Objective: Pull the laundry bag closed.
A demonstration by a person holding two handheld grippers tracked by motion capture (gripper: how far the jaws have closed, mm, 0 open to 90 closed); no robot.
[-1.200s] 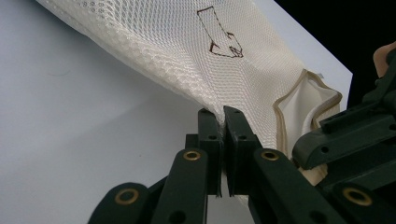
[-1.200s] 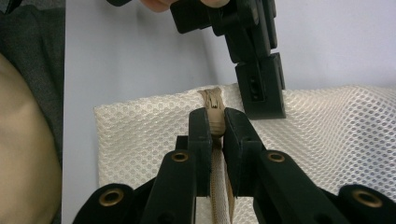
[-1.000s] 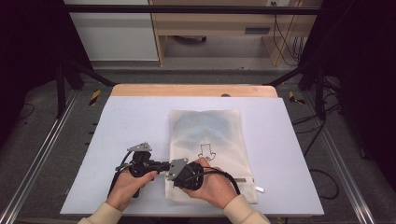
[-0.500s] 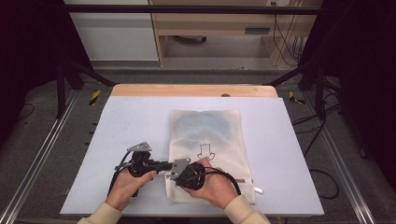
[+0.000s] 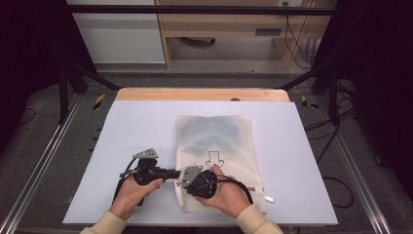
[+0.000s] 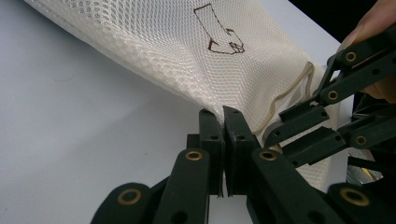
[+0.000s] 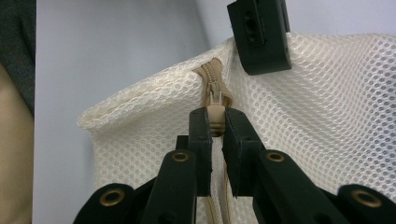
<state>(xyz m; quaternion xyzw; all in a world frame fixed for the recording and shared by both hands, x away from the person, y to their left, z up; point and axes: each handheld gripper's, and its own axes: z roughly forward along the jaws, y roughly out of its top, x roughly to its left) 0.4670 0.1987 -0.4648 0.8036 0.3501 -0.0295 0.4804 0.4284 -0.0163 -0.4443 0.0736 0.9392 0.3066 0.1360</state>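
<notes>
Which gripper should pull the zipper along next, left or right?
Right. The right gripper is already pinched on the zipper pull, while the left gripper clamps the mesh bag corner, anchoring it.

There is one white table point(image 5: 122, 146) here, and on it lies one cream mesh bag point(image 5: 214, 141); the bag bears one arrow point(image 5: 213, 158) drawn in dark ink, and one zip point(image 7: 212, 77) with one tan pull tab point(image 7: 215, 119); two hand-held grippers are at work, the left gripper point(image 6: 223, 122) and the right gripper point(image 7: 215, 122), each with two black jaws; two hands hold them, a left hand point(image 5: 130, 192) and a right hand point(image 5: 225, 195); two pale sleeves show at the table's near edge; two grey three-cornered plates ride on the grippers.
</notes>
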